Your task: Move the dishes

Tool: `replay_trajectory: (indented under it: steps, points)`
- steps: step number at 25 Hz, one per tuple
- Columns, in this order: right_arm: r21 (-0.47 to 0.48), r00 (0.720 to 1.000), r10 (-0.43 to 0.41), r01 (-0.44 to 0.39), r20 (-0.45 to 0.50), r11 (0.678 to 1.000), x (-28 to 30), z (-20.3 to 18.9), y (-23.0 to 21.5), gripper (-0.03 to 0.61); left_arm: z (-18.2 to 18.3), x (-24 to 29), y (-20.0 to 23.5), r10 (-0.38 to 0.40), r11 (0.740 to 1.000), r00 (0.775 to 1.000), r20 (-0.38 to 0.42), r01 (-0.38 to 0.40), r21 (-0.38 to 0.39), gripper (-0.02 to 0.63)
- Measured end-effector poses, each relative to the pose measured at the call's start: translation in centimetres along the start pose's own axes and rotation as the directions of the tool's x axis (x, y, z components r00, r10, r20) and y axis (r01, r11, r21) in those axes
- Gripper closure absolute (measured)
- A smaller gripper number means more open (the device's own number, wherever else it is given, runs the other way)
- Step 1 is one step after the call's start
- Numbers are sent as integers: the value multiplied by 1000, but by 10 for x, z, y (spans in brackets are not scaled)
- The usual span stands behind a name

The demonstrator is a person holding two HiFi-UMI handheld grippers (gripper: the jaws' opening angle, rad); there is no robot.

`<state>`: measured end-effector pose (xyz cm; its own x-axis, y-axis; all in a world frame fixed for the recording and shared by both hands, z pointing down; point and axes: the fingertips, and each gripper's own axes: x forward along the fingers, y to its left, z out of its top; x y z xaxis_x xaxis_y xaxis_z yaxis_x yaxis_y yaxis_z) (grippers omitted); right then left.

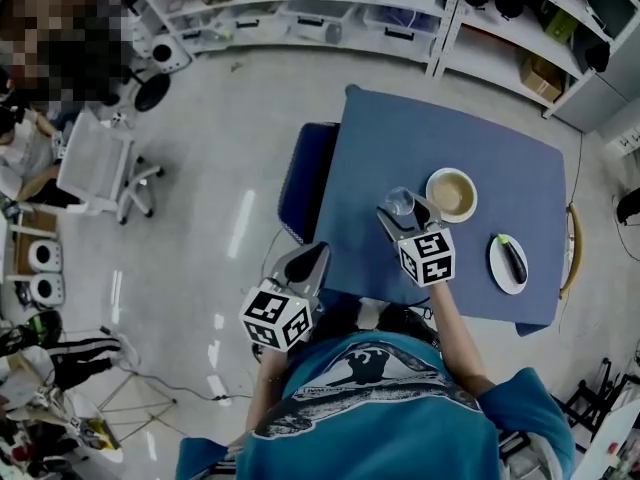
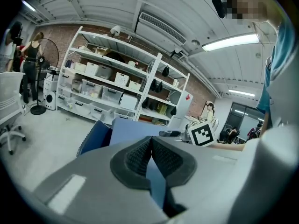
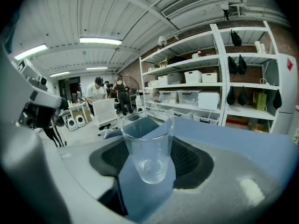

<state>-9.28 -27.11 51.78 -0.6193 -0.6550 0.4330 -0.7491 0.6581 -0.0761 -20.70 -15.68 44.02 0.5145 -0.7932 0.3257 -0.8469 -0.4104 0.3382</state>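
Note:
A clear drinking glass [image 1: 400, 202] stands upright between the jaws of my right gripper [image 1: 405, 211], which is shut on it above the blue table [image 1: 400, 133]. In the right gripper view the glass [image 3: 147, 141] fills the gap between the dark pads, and the right gripper [image 3: 148, 160] holds it near its base. A beige bowl [image 1: 451, 194] sits just right of the glass. A white plate [image 1: 500, 268] with a dark eggplant [image 1: 513, 259] lies nearer the table's front right. My left gripper [image 1: 312, 256] hangs shut and empty off the table's front left corner; its pads [image 2: 140, 155] touch.
A blue chair [image 1: 303, 178] is pushed against the table's left side. Metal shelves [image 1: 330, 13] with bins run along the back wall. A white office chair [image 1: 95, 168] and a person stand far left. The right gripper's marker cube [image 2: 202, 133] shows in the left gripper view.

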Motion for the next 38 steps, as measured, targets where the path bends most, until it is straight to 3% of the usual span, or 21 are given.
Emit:
replay_trajectory:
  steps: [8, 12, 16, 29, 32, 38]
  points:
    - [-34, 989, 120, -123, -84, 992, 26, -35, 67, 302, -3, -9, 14, -7, 1000, 1000, -10, 7, -2, 598]
    - [-51, 984, 123, -130, -125, 990, 26, -58, 81, 301, -8, -11, 12, -36, 999, 999, -21, 36, 1, 598]
    - [-95, 989, 111, -120, -96, 988, 25, -62, 89, 301, -15, -8, 10, -70, 998, 996, -46, 70, 5, 598]
    - [9, 992, 82, -82, -100, 997, -1, -69, 80, 275, -20, 10, -1, -156, 987, 983, -94, 158, 17, 598]
    - [-7, 993, 82, -83, -83, 997, -12, -69, 74, 272, -21, 14, -5, -172, 984, 980, -100, 175, 20, 598]
    - [-11, 996, -1, 0, -85, 1000, -38, -78, 28, 289, -20, 31, -25, -219, 974, 969, -112, 223, 32, 598]
